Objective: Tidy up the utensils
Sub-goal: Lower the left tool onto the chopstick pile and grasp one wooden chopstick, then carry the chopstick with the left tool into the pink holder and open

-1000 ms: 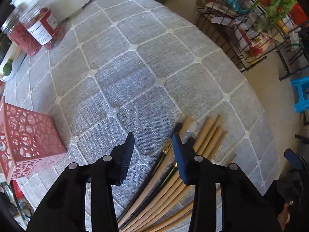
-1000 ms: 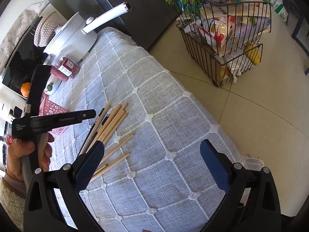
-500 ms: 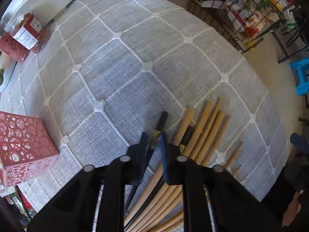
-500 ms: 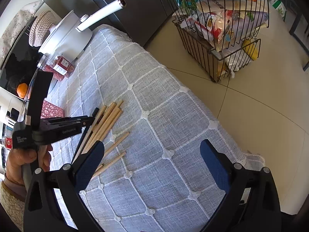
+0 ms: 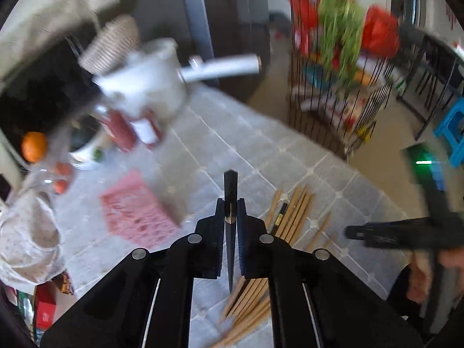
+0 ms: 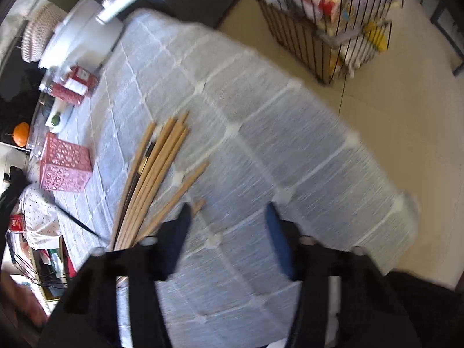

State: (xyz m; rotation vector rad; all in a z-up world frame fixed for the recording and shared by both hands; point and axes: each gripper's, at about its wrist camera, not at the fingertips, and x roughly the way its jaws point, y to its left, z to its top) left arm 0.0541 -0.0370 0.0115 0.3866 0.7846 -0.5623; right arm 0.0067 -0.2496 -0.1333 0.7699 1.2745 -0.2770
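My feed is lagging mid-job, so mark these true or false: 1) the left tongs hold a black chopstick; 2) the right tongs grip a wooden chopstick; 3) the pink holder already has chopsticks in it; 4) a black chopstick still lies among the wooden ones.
1) True: the left tongs are shut on the black chopstick.
2) False: the right tongs, which have just been closing, have nothing between them.
3) False: no chopsticks stand up out of the pink holder.
4) True: a second black chopstick lies among the wooden chopsticks.

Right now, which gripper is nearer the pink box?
Left. The left gripper, holding a black chopstick, hangs beside the pink box; the right gripper is beyond the wooden chopsticks.
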